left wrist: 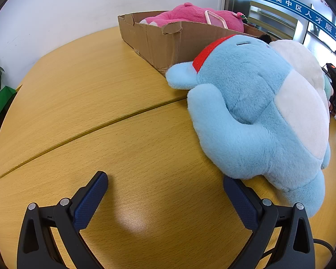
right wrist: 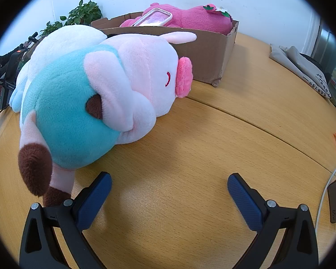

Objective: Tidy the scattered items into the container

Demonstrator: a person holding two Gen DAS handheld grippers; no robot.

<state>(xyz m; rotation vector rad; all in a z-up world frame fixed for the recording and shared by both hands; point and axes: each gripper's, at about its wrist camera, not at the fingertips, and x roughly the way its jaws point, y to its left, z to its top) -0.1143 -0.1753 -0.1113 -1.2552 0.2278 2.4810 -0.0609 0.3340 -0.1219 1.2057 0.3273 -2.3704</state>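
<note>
On the wooden surface (left wrist: pixel 100 116), the left gripper (left wrist: pixel 165 198) hovers wide apart and empty, its right finger touching the foot of the blue plush (left wrist: pixel 257 121) lying just in front of the cardboard box (left wrist: pixel 168 42). The box already holds a pink plush (right wrist: pixel 190 18) and a phone case (right wrist: pixel 154 18). The right gripper (right wrist: pixel 169 198), also wide and empty, sits beside the pink-and-teal pig plush (right wrist: pixel 89 94) lying against the box.

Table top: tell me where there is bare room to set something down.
Bare wood of the table lies left of the blue plush, from the cardboard box to the open left gripper. More lies right of the pig plush, toward the folded cloth. Crowded: the box, holding a pink plush.
</note>
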